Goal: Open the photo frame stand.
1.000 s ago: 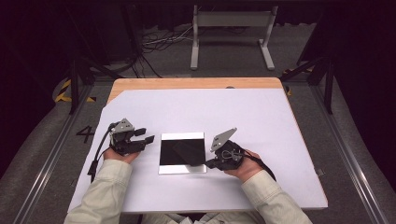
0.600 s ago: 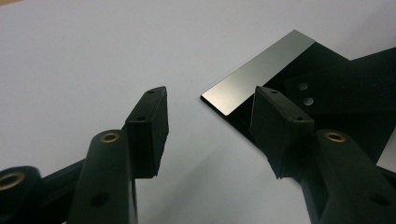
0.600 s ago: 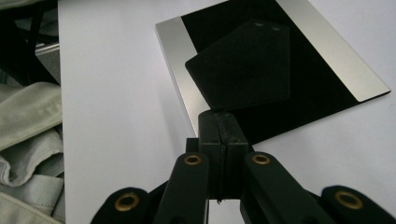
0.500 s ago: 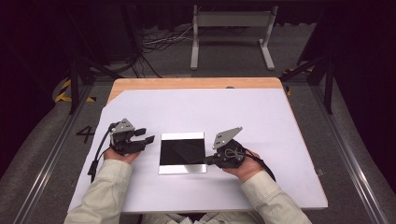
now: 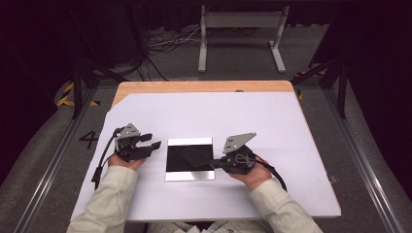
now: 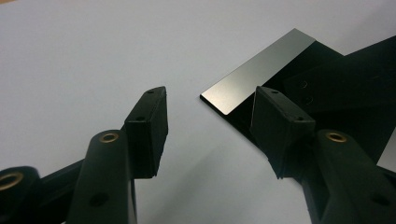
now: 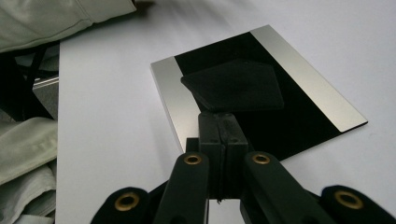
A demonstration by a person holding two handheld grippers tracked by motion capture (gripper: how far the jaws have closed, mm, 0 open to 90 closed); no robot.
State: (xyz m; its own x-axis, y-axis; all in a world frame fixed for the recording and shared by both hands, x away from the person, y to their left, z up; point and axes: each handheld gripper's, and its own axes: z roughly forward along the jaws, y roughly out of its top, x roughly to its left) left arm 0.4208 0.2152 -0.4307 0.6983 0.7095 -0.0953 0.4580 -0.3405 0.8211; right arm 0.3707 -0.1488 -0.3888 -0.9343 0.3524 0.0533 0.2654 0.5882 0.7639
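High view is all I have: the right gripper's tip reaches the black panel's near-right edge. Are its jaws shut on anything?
Observer: Yes. The right gripper appears shut on the edge of a dark flat pad that lies on the black panel.
Operator: And the left one?
Observer: The left gripper is open with nothing between its jaws. The panel's silver corner lies just ahead of it, apart from both.

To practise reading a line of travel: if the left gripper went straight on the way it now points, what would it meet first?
Probably the near edge of the black plate. The left gripper has its jaws open and aims at the silver-banded corner, with bare white table between; depth is hard to judge.
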